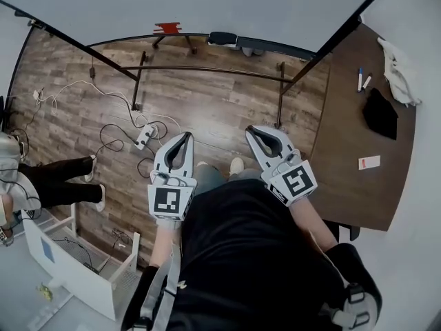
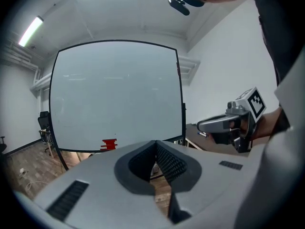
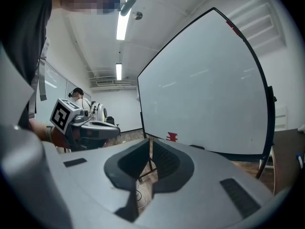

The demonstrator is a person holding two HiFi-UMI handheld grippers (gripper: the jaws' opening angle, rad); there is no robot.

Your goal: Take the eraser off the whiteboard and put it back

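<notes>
Stands facing whiteboard [image 2: 114,94], both arms out front above wood floor [image 1: 207,109]. Holds left gripper [image 1: 185,140] tipped slightly down toward board, jaws pressed together tip to tip, gripping nothing. Holds right gripper [image 1: 252,132] the same way, just beside the left one, jaws closed too, nothing between ribbed pads. Holds both well short of board, touching nothing.

Has eraser [image 2: 109,144] still on board: red, stuck to white face low down, near bottom edge, toward left side in left gripper view. Shows it at top of head view, left of a dark object [image 1: 222,38] on board's bottom rail. Cannot tell what that dark object is.

Has brown table [image 1: 344,136] to the right, carrying two markers [image 1: 360,79], black cloth [image 1: 380,113], white cloth [image 1: 398,67] near far edge, small white card [image 1: 369,162].

Shares room with another person [image 1: 58,178] at left edge of head view, in dark trousers, standing on floor near loose cables [image 1: 117,95] and power strip [image 1: 144,136]. Includes white cabinet [image 1: 76,274] at bottom left, close to wearer's left side.
</notes>
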